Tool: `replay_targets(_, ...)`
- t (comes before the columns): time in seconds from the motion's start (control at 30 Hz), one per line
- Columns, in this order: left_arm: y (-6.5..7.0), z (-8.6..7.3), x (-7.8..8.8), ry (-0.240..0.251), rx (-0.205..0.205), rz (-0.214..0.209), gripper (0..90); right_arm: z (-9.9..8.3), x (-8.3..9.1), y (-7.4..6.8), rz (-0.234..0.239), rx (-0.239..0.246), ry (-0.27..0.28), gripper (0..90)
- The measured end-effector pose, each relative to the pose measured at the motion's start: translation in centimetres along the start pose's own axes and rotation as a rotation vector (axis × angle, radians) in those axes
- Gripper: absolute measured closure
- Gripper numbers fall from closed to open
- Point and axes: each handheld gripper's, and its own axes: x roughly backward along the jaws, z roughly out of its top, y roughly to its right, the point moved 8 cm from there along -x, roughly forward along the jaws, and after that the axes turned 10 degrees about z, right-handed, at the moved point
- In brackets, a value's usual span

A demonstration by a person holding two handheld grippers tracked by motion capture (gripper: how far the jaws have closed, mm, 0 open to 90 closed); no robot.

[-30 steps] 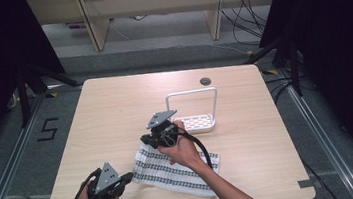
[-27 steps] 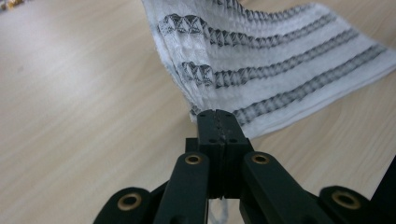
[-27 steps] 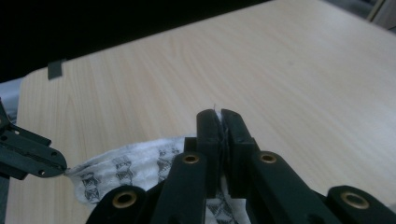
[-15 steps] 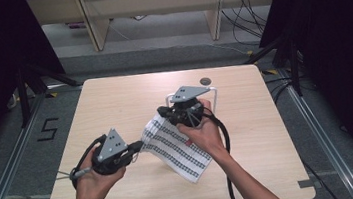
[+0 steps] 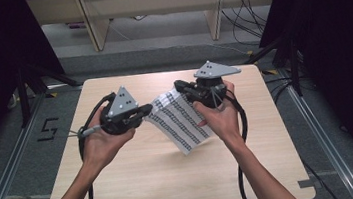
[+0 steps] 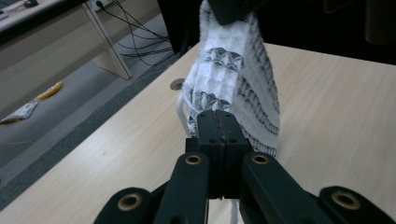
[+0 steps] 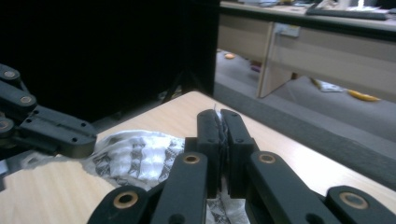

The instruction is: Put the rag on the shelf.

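A white cloth with black patterned stripes (image 5: 179, 122) hangs in the air over the wooden table (image 5: 138, 179), stretched between both grippers. My left gripper (image 5: 149, 107) is shut on the cloth's left corner. In the left gripper view its jaws (image 6: 218, 123) meet on the cloth's edge and the cloth (image 6: 238, 79) rises toward the other gripper. My right gripper (image 5: 178, 85) is shut on the upper right corner. In the right gripper view a thin fold of cloth sits between its closed jaws (image 7: 219, 123). From there the cloth (image 7: 135, 158) runs to the left gripper (image 7: 51, 133).
A white wire frame (image 6: 180, 105) peeks out behind the cloth on the table, near a round cable hole (image 6: 176, 84). Wooden desk legs (image 5: 90, 26) and loose cables (image 5: 248, 16) lie beyond the far edge. Metal floor rails (image 5: 7, 174) flank the table.
Both hands have risen and moved away from the person. The cloth, which lay on the table a second ago, has been lifted off it and now hangs between the grippers.
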Motion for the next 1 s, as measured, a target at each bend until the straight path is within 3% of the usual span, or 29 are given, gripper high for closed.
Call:
replay_targets(0.03,-0.3,0.4,-0.2,-0.006,-0.01,0.003,89.8,0.2,0.2,0.2,-0.006,-0.004,0.006,88.1)
replay_targets(0.07,-0.7,1.3,-0.9,0.011,0.018,0.009,89.8,0.5,0.6,0.8,-0.031,-0.02,0.015,88.1)
replay_targets(0.3,-2.1,4.2,-2.1,0.053,0.048,0.023,89.8,1.5,1.5,2.6,-0.072,-0.043,0.037,88.1)
replay_targets(0.33,-2.5,5.1,-2.4,0.061,0.055,0.028,89.8,1.7,1.8,3.0,-0.082,-0.07,0.045,88.1)
replay_targets(0.57,-2.9,6.8,-3.7,0.055,0.054,0.032,89.8,2.5,2.1,4.3,-0.11,-0.096,0.074,88.1)
replay_targets(0.8,-3.3,8.7,-5.2,0.084,0.088,0.038,89.8,3.2,2.4,5.8,-0.152,-0.109,0.097,88.1)
replay_targets(1.0,-3.8,9.9,-6.0,0.081,0.093,0.048,89.8,3.7,2.6,7.0,-0.172,-0.136,0.112,88.1)
